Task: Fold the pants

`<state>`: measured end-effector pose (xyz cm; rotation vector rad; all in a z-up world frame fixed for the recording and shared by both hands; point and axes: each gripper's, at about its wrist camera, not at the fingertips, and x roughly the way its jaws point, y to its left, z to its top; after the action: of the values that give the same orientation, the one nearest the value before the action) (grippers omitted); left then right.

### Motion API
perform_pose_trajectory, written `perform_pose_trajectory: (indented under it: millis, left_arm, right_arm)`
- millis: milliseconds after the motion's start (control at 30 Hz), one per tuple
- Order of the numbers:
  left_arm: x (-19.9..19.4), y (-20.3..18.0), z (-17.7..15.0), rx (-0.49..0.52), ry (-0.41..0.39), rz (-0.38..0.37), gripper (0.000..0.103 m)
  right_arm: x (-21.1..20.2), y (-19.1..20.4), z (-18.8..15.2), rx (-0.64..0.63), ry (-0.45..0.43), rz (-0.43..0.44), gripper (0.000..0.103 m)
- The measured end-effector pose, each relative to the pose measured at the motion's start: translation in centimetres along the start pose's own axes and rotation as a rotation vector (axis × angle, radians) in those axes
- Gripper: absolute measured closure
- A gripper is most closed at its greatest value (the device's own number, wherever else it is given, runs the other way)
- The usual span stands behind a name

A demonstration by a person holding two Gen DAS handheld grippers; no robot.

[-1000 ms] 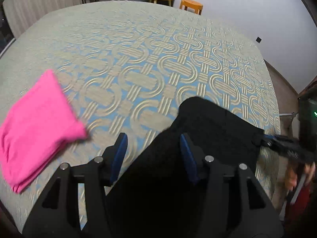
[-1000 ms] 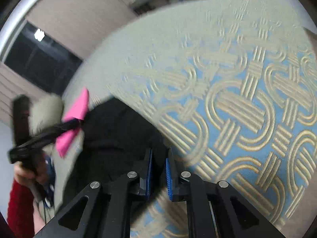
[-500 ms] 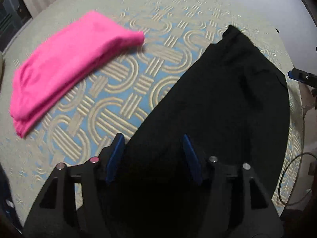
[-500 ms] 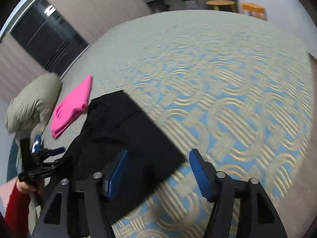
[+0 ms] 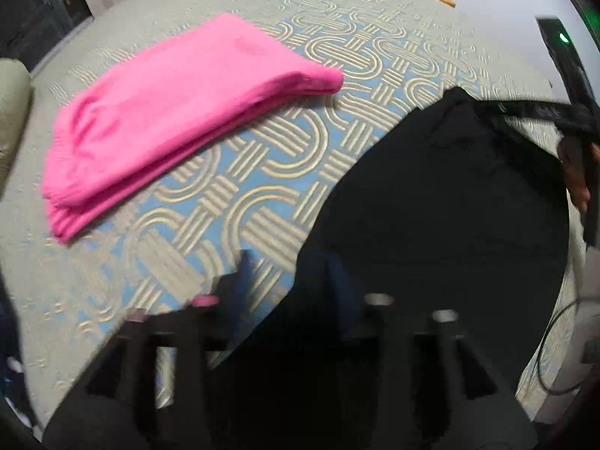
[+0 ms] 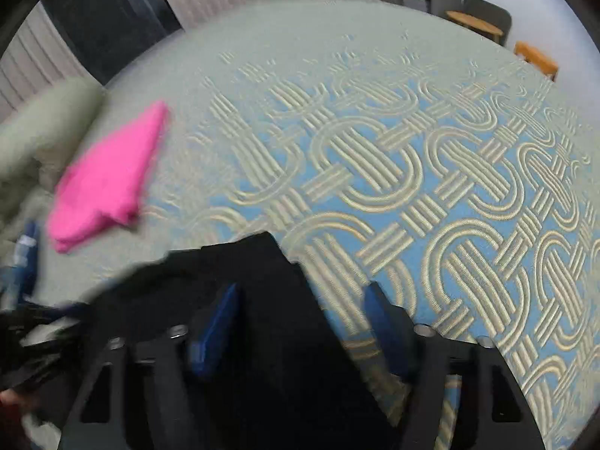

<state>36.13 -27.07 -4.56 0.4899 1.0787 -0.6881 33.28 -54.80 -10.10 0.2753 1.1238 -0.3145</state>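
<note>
The black fabric pants (image 5: 442,202) are laid lengthwise away from the left claw (image 5: 288,281) on the patterned bedspread (image 5: 262,195); both the left and the right claw (image 6: 303,315) are seen closing, nothing gripped.

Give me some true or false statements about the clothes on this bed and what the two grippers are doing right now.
1. The pink garment lies folded on the patterned bedspread. True.
2. The black pants lie on top of the pink garment. False: they lie apart, bedspread showing between them.
3. The right gripper is clamped on the pink garment. False: its jaws stand apart, closing, with a black pants edge between them.
4. The left gripper is over the black pants' edge. True.
</note>
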Motion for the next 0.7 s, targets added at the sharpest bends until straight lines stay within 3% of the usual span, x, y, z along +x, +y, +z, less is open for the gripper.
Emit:
perform_pose_trajectory:
  millis: [33,67,100,133,200,233,300,400,467,500,600,700]
  left_arm:
    - [-0.6,0.0,-0.5,0.007,-0.016,0.003,0.043]
    - [-1.6,0.1,-1.0,0.004,-0.036,0.004,0.042]
    - [-2.7,0.3,-1.9,-0.013,-0.053,-0.006,0.042]
    - [-3.7,0.5,-2.7,-0.034,-0.064,-0.019,0.042]
    - [-5.9,0.8,-4.9,-0.087,-0.095,-0.071,0.042]
    - [-7.7,0.5,-6.9,-0.114,-0.124,-0.131,0.042]
    - [-10.0,-0.5,-10.2,-0.136,-0.150,-0.257,0.042]
    - [-11.7,-3.1,-15.0,-0.085,-0.114,-0.431,0.042]
    - [-12.1,-6.2,-18.1,-0.003,-0.064,-0.505,0.042]
    - [-11.8,-8.0,-19.4,0.053,-0.039,-0.512,0.042]
    - [-10.3,-11.6,-19.8,0.148,-0.018,-0.412,0.042]
    - [-8.7,-12.1,-17.1,0.084,-0.077,-0.352,0.042]
  right_arm:
    - [-0.5,0.1,0.1,0.001,-0.036,-0.060,0.071]
    - [-0.8,0.0,0.1,0.009,-0.053,-0.205,0.101]
    - [-1.1,-0.5,0.0,0.020,-0.070,-0.406,0.098]
    - [-1.6,-1.2,-0.2,0.030,-0.090,-0.407,0.098]
    - [-2.8,-3.4,-1.0,0.108,-0.059,-0.178,0.096]
    - [-3.7,-4.5,-1.8,0.159,-0.039,-0.047,0.093]
    - [-5.9,-5.6,-4.0,0.191,-0.045,0.091,0.077]
    - [-9.1,-5.7,-8.2,0.154,-0.068,0.107,0.062]
    - [-10.2,-6.0,-10.3,0.181,-0.050,0.142,0.059]
    - [-10.5,-6.2,-11.0,0.202,-0.042,0.172,0.057]
    - [-10.4,-6.5,-13.1,0.281,0.012,0.296,0.052]
    - [-9.2,-4.4,-13.7,0.276,0.059,0.298,0.052]
